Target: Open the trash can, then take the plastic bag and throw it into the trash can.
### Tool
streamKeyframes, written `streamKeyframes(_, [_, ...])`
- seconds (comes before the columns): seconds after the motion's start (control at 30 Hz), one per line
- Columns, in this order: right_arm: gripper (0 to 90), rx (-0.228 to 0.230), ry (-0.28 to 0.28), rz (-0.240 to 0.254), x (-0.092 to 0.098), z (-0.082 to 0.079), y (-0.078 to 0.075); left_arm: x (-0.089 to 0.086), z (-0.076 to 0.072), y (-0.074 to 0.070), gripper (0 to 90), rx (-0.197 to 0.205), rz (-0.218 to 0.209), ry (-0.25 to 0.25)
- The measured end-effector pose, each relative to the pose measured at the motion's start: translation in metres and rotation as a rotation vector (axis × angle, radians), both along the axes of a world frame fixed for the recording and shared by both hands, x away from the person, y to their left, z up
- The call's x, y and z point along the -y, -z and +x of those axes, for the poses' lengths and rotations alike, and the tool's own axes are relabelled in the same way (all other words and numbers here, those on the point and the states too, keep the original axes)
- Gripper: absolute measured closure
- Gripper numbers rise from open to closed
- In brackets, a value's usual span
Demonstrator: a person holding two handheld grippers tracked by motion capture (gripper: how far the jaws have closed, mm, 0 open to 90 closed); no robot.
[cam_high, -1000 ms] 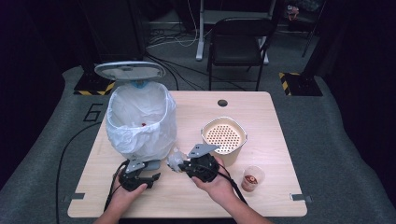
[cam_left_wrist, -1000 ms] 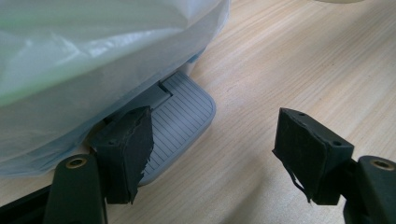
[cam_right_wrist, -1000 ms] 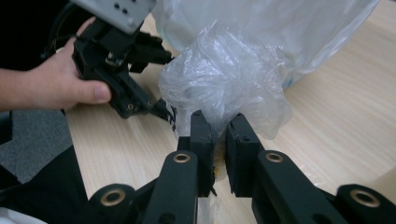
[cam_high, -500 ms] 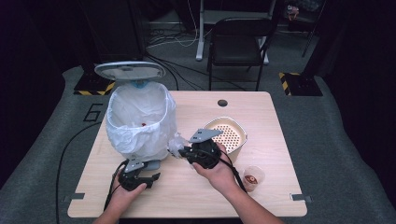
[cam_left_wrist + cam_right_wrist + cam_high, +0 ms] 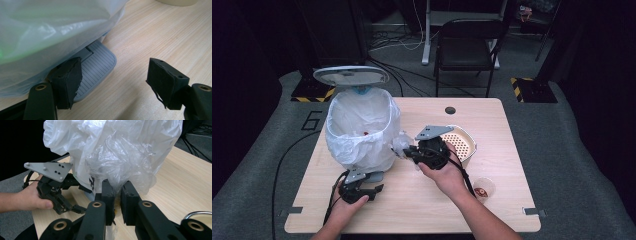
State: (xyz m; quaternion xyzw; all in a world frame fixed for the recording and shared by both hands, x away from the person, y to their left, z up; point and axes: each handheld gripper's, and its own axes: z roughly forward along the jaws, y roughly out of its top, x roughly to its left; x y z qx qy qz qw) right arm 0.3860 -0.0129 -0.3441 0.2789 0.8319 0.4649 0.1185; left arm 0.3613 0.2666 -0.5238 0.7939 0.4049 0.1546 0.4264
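Observation:
A bin lined with a white plastic bag (image 5: 362, 125) stands at the table's left, its lid (image 5: 351, 76) tipped up behind it. My left gripper (image 5: 376, 183) rests on the table at the bin's front, open. In the left gripper view its jaws (image 5: 115, 80) stand wide at the bin's grey ribbed pedal (image 5: 96, 67), with the left pad beside the pedal. My right gripper (image 5: 406, 150) is lifted off the table beside the bin. It is shut (image 5: 117, 192) on a crumpled piece of clear plastic (image 5: 113, 168), which hangs against the bag.
A beige perforated basket (image 5: 460, 145) sits right behind the right hand. A small clear cup (image 5: 483, 189) with something red-brown inside stands near the table's front right. The wooden table (image 5: 502, 210) has a round hole (image 5: 450, 110) at the back. A black chair (image 5: 469, 40) stands beyond.
The right gripper has risen from the table and drawn closer to the bin's upper side, carrying the crumpled plastic. The left gripper has stayed at the pedal.

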Motion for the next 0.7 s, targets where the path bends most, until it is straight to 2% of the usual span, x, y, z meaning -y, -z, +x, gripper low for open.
streamKeyframes(0.2, [82.8,0.003,-0.011,-0.012,-0.006,0.004,-0.007,0.001,-0.001,0.000,28.0,0.003,0.001,-0.007])
streamKeyframes(0.37, [82.8,0.012,-0.012,-0.003,-0.009,0.007,-0.013,0.000,-0.002,0.000,28.0,0.003,0.009,-0.004])
streamKeyframes(0.4, [82.7,0.011,-0.007,0.002,-0.010,0.008,-0.017,-0.001,-0.002,0.000,28.0,-0.005,0.003,-0.006])
streamKeyframes(0.5, [82.7,0.016,-0.006,0.003,-0.010,0.009,-0.021,0.000,-0.002,0.001,28.0,0.006,0.000,-0.010])
streamKeyframes(0.53, [82.6,0.024,-0.010,0.001,-0.010,0.011,-0.027,0.001,-0.003,0.001,28.0,0.005,0.015,-0.009])
streamKeyframes(0.67, [82.7,0.036,-0.008,0.007,-0.007,0.015,-0.034,0.000,-0.003,0.000,28.0,0.003,0.014,-0.010])
streamKeyframes(0.7, [82.7,0.028,-0.003,0.011,-0.008,0.015,-0.035,0.000,-0.003,0.000,28.0,0.003,0.014,-0.010])
